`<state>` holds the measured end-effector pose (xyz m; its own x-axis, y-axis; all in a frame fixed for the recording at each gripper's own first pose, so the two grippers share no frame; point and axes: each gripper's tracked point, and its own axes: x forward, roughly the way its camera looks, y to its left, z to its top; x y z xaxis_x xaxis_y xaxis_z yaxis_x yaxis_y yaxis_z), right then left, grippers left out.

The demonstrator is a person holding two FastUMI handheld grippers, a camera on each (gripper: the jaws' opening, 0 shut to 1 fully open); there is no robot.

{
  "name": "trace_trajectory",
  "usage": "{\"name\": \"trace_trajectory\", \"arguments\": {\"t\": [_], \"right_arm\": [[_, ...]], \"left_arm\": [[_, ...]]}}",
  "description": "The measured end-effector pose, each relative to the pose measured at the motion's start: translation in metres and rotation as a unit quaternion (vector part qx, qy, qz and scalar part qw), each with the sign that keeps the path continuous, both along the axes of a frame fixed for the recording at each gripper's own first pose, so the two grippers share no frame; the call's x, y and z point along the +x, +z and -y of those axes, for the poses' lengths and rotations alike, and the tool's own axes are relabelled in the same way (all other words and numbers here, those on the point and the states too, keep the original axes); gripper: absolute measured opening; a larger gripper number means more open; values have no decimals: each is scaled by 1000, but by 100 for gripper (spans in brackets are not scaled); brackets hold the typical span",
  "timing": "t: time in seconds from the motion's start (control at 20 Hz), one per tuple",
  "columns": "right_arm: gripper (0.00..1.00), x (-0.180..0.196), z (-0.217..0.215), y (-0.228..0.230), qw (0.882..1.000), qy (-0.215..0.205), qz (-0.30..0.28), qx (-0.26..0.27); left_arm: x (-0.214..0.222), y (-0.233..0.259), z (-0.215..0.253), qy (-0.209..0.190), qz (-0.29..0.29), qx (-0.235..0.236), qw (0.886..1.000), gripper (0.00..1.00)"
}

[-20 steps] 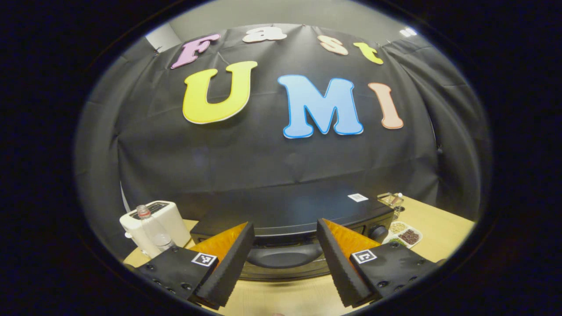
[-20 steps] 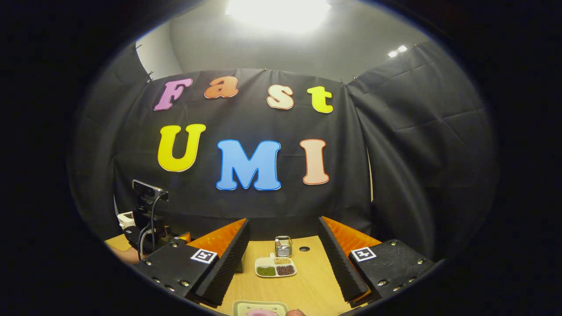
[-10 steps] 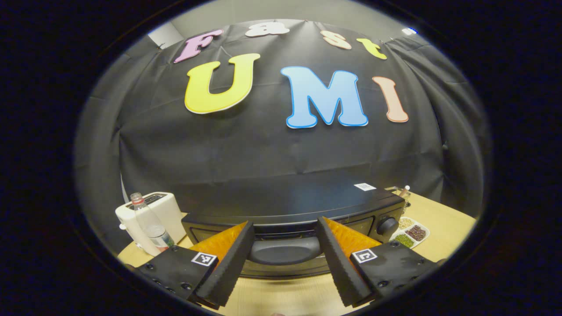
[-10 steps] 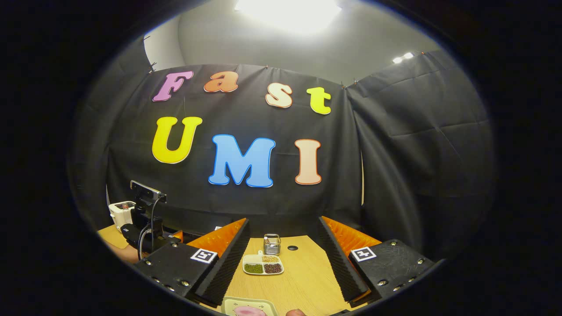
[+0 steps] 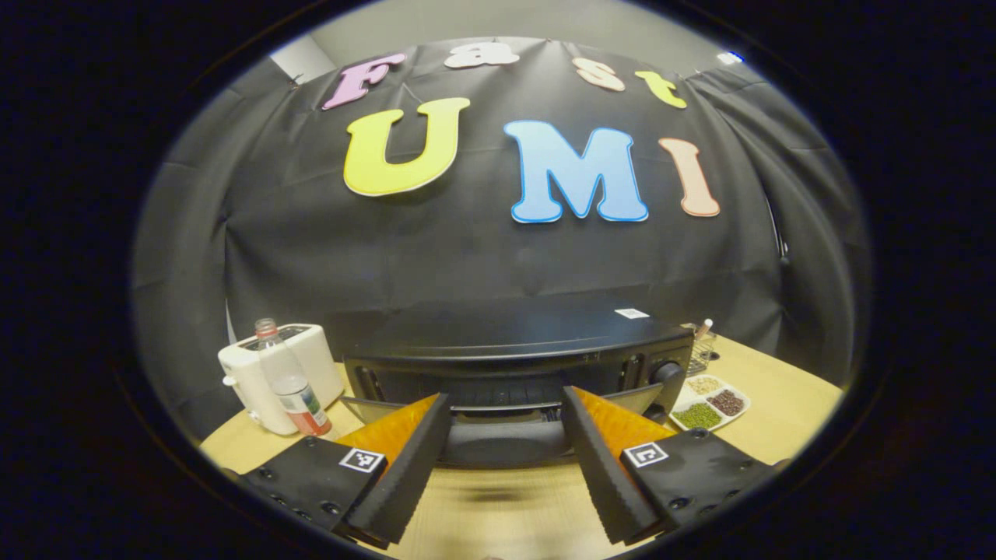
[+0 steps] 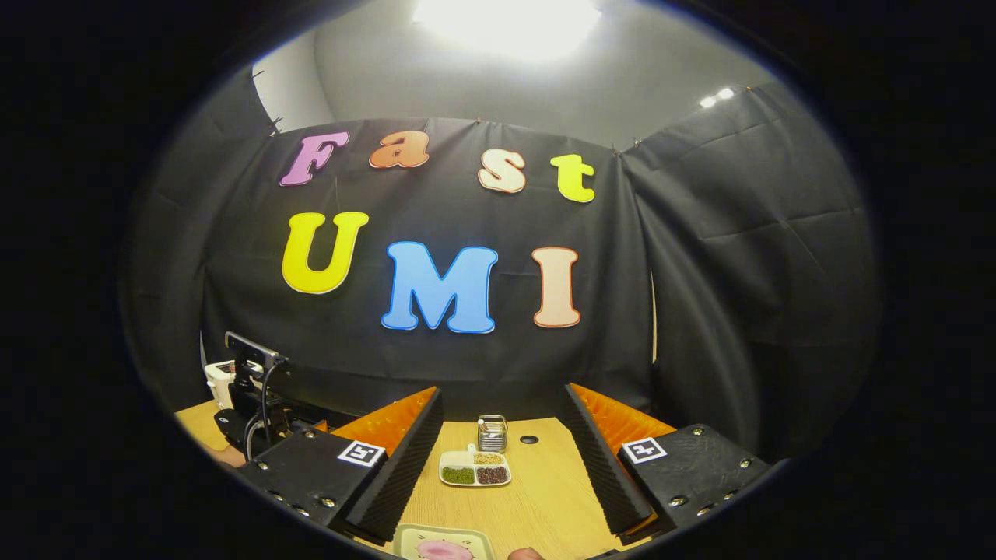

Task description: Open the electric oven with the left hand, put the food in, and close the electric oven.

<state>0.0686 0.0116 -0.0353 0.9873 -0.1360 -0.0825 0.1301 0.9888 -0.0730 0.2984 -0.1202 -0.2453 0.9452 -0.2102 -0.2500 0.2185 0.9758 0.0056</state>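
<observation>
The oven door's handle (image 5: 504, 445) lies between the left gripper's (image 5: 504, 474) spread fingers.

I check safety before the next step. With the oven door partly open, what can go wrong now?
1. The left gripper stands open around the door handle, not clamped, so the oven door may slip and drop.
2. The bottle beside the oven may be knocked.

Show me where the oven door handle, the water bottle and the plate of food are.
oven door handle (image 5: 504, 442), left gripper view, middle of the bar.
water bottle (image 5: 289, 385), left gripper view, its body.
plate of food (image 6: 406, 538), right gripper view, left rim.
</observation>
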Motion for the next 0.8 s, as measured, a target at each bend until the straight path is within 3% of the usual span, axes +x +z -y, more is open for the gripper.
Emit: {"name": "trace_trajectory", "arguments": {"t": [0.2, 0.3, 0.35, 0.65, 0.8], "right_arm": [[95, -7, 5, 4, 1000, 5, 3, 4], [95, -12, 10, 3, 1000, 6, 2, -2], [95, -13, 13, 2, 1000, 5, 0, -4], [95, -21, 22, -2, 1000, 6, -7, 9], [95, -25, 21, -6, 1000, 13, -16, 13]], "left_arm": [[-19, -11, -3, 9, -13, 15, 1000, 100], [-29, -19, -4, 13, -22, 20, 999, 91], [-32, -22, -4, 15, -24, 20, 999, 100], [-58, -46, -6, 18, -60, 19, 998, 96], [-72, -63, -8, 19, -82, 21, 996, 100]]}}
